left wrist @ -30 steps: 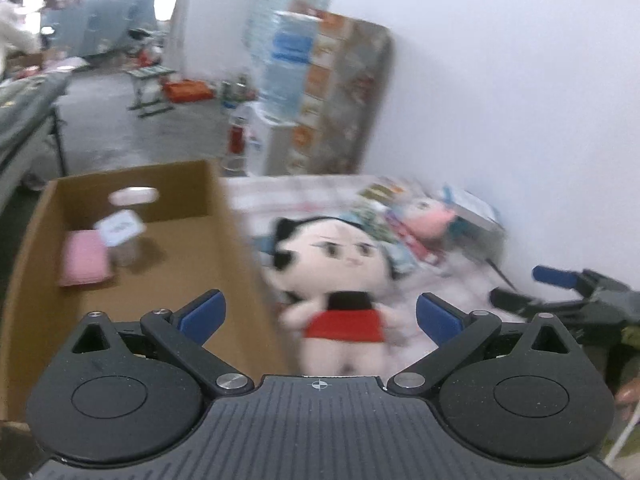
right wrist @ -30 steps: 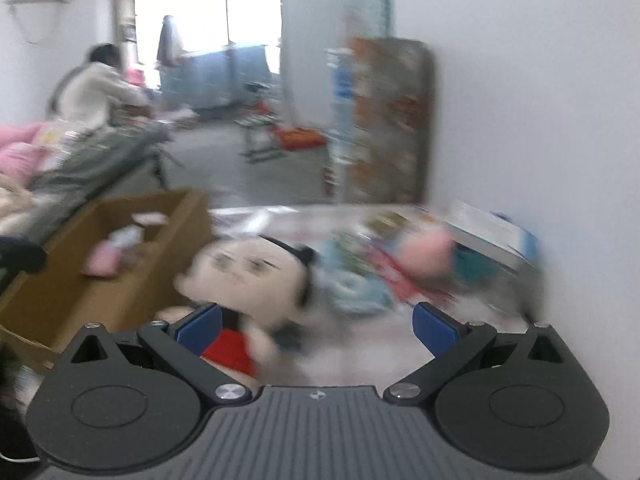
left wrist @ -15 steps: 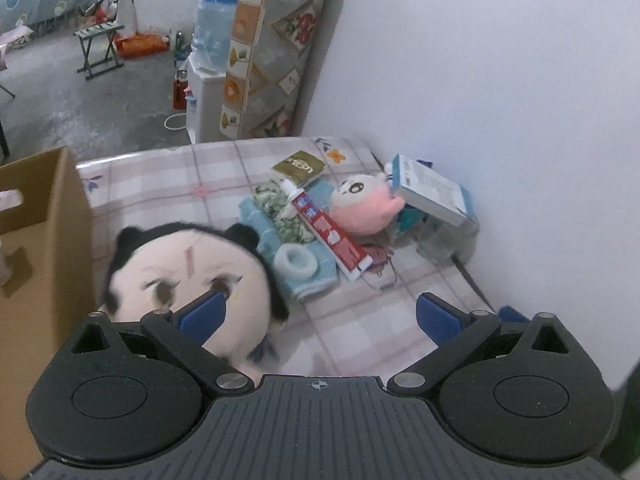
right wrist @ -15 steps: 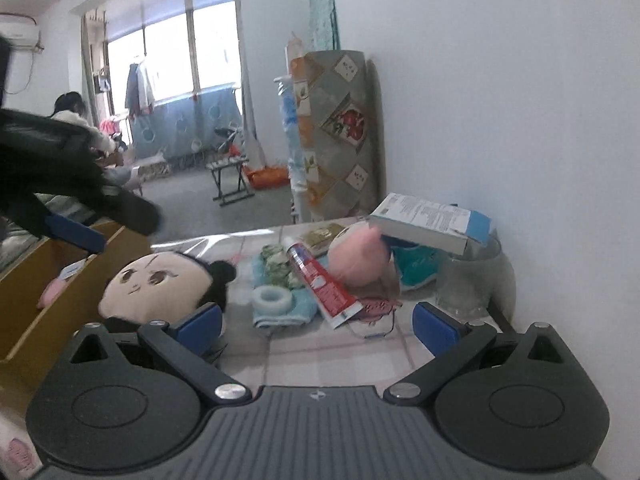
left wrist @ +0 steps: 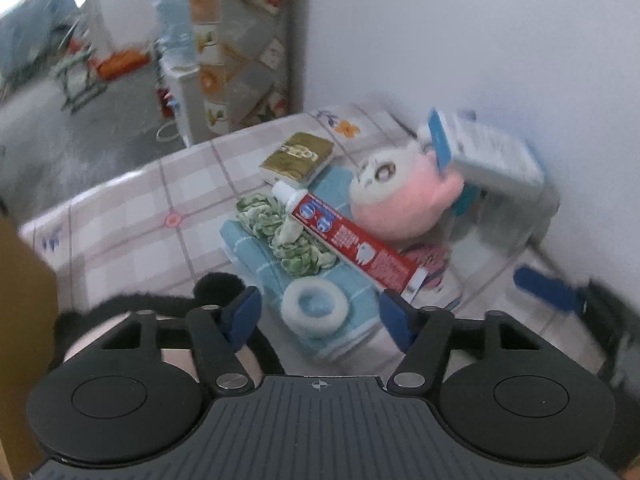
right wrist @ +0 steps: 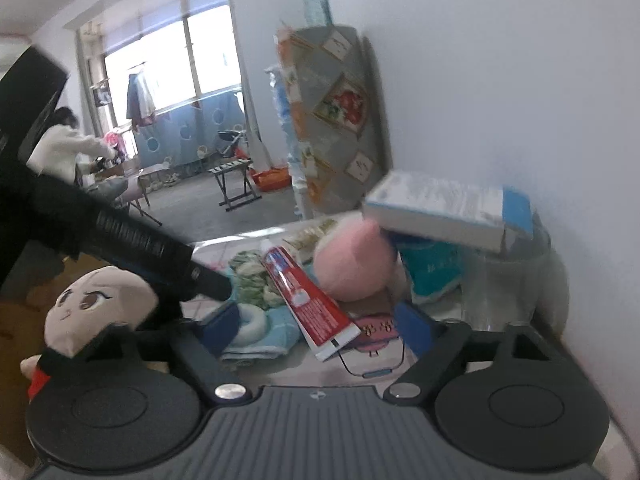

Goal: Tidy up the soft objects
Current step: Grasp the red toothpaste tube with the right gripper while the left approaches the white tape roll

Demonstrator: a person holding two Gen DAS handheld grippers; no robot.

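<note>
Each gripper is built on a dark grey ribbed base plate, marked at its front edge with a small round crosshair. On either side of the plate a black round housing with a raised disc is set, topped by a bracket with a triangular cut-out. From silver screws beside the plate, black link arms are run forward to blue pads. On the left gripper [left wrist: 320,316] the jaws are closing; on the right gripper [right wrist: 320,324] the jaws are closing too. The left gripper's black ribbed body is seen from the right wrist camera.
</note>
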